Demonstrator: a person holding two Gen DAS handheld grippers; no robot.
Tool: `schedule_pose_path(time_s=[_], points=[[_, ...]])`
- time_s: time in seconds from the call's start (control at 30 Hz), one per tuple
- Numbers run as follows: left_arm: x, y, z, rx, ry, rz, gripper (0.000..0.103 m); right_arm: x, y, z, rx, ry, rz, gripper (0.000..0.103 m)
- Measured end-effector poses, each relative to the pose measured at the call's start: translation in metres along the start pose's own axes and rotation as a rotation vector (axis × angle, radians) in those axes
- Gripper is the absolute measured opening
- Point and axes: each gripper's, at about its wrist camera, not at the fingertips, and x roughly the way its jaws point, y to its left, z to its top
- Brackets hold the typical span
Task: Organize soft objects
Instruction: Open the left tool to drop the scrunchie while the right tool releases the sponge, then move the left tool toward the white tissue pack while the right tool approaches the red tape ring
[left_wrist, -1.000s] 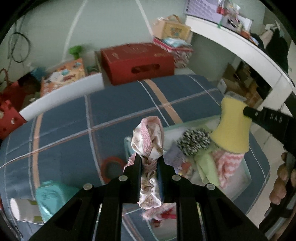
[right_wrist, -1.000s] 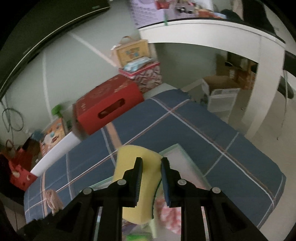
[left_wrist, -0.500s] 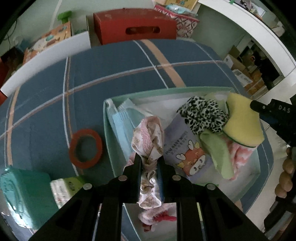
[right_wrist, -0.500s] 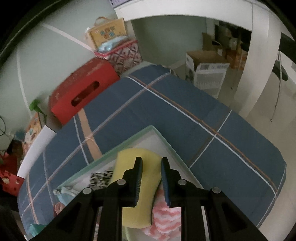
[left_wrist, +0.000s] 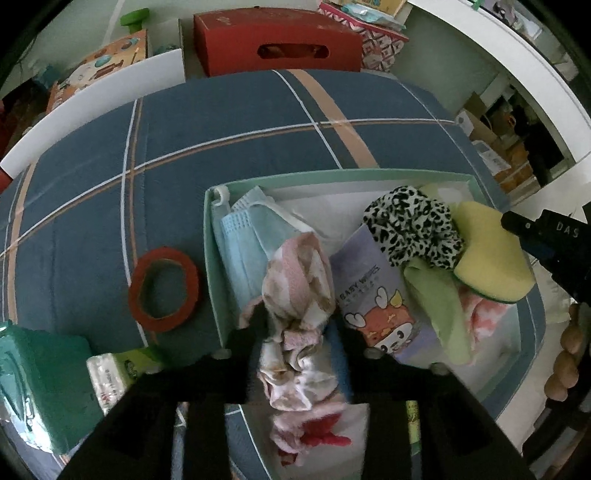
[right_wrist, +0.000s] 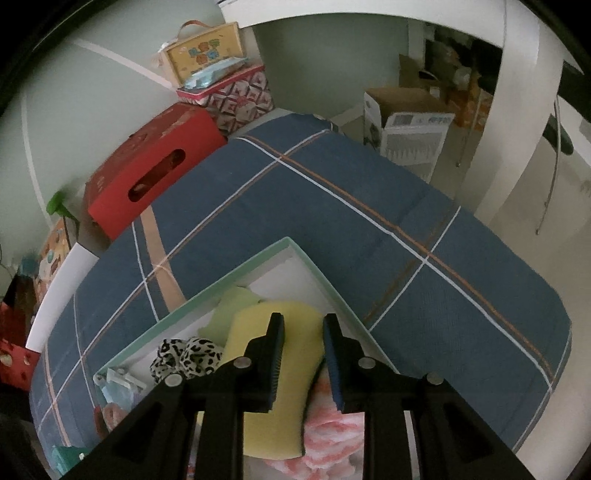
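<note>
1. Left wrist view: the left gripper (left_wrist: 297, 328) has been lowered over the mint-green box (left_wrist: 212, 258), which is seen far closer than in the earlier frame, when the bed lay well below. Its jaws have just been opening, and both fingers are blurred. The pink patterned cloth (left_wrist: 299, 288) is still found between them, slumped and apparently no longer pinched, above the box's near-left part, just beside the blue face mask (left_wrist: 243, 251) and the baby wipes pack (left_wrist: 373, 299). A red tape ring (left_wrist: 162, 284) lies on the blue plaid bedcover (left_wrist: 221, 122), just outside the box's left wall.

2. Right wrist view: the right gripper (right_wrist: 303, 350) has likewise been brought down to the box (right_wrist: 321, 273); a second ago the yellow sponge (right_wrist: 269, 369) was held high above it. The sponge is now seen lying inside, by the box's right wall, over a pink-and-white cloth (right_wrist: 328, 435) and beside the leopard-print scrunchie (right_wrist: 184, 354). The jaws have been opened slightly; the left pad still touches the sponge, while a gap shows at the right pad, so the grip appears released.
</note>
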Motion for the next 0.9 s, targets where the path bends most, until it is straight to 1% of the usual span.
schedule_pose_path(time_s=[0.03, 0.07, 0.1, 0.13, 0.2, 0.37, 0.43, 0.47, 0.53, 0.57, 0.63, 0.7, 0.8, 0.9], points=[[-0.003, 0.0, 0.0, 0.0, -0.005, 0.002, 0.049, -0.002, 0.002, 0.0, -0.006, -0.002, 0.002, 0.025], [-0.005, 0.0, 0.001, 0.0, -0.011, 0.003, 0.055, -0.004, 0.004, 0.0, -0.01, -0.005, 0.004, 0.026], [-0.009, 0.001, 0.002, -0.002, -0.019, 0.005, 0.059, -0.006, 0.005, 0.0, -0.013, -0.008, 0.005, 0.031], [-0.012, 0.002, 0.002, -0.004, -0.026, 0.005, 0.061, -0.008, 0.006, 0.001, -0.018, -0.012, 0.006, 0.04], [-0.018, 0.004, 0.004, -0.013, -0.037, -0.003, 0.063, -0.013, 0.008, 0.001, -0.031, -0.021, 0.006, 0.05], [-0.031, 0.01, 0.004, -0.04, -0.059, -0.019, 0.063, -0.025, 0.015, 0.002, -0.055, -0.045, 0.003, 0.051], [-0.034, 0.012, 0.005, -0.043, -0.066, -0.014, 0.063, -0.03, 0.02, 0.002, -0.074, -0.055, -0.004, 0.058], [-0.036, 0.013, 0.004, -0.044, -0.069, -0.01, 0.064, -0.032, 0.023, 0.001, -0.084, -0.059, -0.006, 0.059], [-0.038, 0.016, 0.004, -0.053, -0.072, -0.007, 0.07, -0.036, 0.031, -0.001, -0.11, -0.069, -0.009, 0.06], [-0.039, 0.018, 0.004, -0.061, -0.076, -0.007, 0.076, -0.038, 0.035, -0.002, -0.126, -0.073, -0.009, 0.06], [-0.041, 0.022, 0.004, -0.072, -0.088, -0.003, 0.077, -0.04, 0.042, -0.004, -0.147, -0.075, -0.007, 0.064], [-0.044, 0.026, 0.004, -0.081, -0.099, -0.001, 0.078, -0.04, 0.05, -0.006, -0.174, -0.075, -0.006, 0.066], [-0.048, 0.03, 0.005, -0.099, -0.111, -0.007, 0.086, -0.04, 0.058, -0.01, -0.197, -0.073, -0.011, 0.067], [-0.053, 0.035, 0.006, -0.116, -0.128, -0.014, 0.086, -0.041, 0.065, -0.012, -0.215, -0.074, -0.012, 0.069]])
